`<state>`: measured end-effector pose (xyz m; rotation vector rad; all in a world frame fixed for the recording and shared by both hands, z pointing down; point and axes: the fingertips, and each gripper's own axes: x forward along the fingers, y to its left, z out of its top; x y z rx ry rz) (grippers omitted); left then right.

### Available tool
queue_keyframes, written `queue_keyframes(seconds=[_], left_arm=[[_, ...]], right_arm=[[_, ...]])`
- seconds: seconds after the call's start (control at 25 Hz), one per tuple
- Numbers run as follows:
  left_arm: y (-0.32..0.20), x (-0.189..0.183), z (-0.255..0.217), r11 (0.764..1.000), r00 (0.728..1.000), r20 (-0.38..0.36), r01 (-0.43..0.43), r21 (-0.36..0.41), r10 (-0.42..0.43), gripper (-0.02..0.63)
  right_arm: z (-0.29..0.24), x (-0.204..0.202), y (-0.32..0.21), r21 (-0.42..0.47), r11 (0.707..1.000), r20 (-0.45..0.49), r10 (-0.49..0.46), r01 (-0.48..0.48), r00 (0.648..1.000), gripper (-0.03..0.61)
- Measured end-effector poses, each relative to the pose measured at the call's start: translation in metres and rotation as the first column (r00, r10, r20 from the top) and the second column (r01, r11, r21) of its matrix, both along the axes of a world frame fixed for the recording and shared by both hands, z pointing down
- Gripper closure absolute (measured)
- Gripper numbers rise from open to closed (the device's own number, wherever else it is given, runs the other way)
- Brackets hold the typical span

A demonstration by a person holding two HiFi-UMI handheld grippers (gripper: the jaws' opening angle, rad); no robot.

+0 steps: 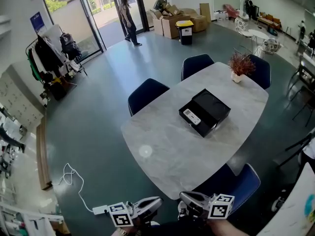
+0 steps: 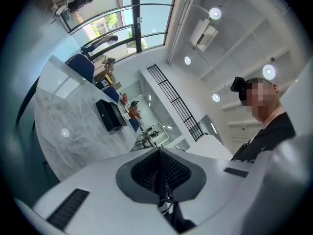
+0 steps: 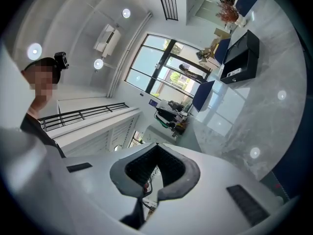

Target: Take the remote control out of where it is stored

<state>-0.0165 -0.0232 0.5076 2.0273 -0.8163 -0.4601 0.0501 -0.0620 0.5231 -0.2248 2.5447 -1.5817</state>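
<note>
Partly cut off, left claw and right claw are closed, empty; black rectangular box on grey marble worktop hides its contents.

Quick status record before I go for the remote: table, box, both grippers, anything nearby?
table: pale marble top, blue chairs around it
black box: lies flat on the table's far half
white piece: on the box's near-left part; cannot tell whether it is the remote
potted plant: at the far end, apart from the box
left gripper: short of the near edge, fingers together, empty
right gripper: beside it, fingers together, empty
contact with box: none
</note>
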Motion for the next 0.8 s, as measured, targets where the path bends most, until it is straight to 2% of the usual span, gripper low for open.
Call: queue_keyframes(seconds=[0.24, 0.36, 0.6, 0.72, 0.8], left_arm=[[-0.016, 0.005, 0.000, 0.999, 0.999, 0.023, 0.046, -0.014, -0.045, 0.609], [-0.026, 0.008, -0.006, 0.999, 0.999, 0.032, 0.041, 0.004, -0.042, 0.609], [-0.039, -0.005, -0.003, 1.000, 0.999, 0.017, 0.029, 0.004, -0.029, 0.609], [-0.049, -0.015, 0.001, 1.000, 1.000, 0.005, 0.002, -0.002, -0.002, 0.609], [-0.055, -0.020, 0.001, 1.000, 1.000, -0.002, -0.027, -0.001, 0.027, 0.609]], right_arm=[[0.002, 0.008, -0.023, 0.004, 1.000, 0.022, -0.026, 0.026, 0.999, 0.569], [-0.001, 0.014, -0.039, 0.018, 1.000, 0.019, -0.011, 0.011, 1.000, 0.569], [-0.009, 0.019, -0.081, 0.083, 0.994, -0.011, 0.077, -0.076, 0.997, 0.569], [-0.015, 0.021, -0.108, 0.135, 0.981, -0.037, 0.143, -0.137, 0.989, 0.569], [-0.016, 0.023, -0.122, 0.129, 0.975, -0.032, 0.188, -0.183, 0.982, 0.569]])
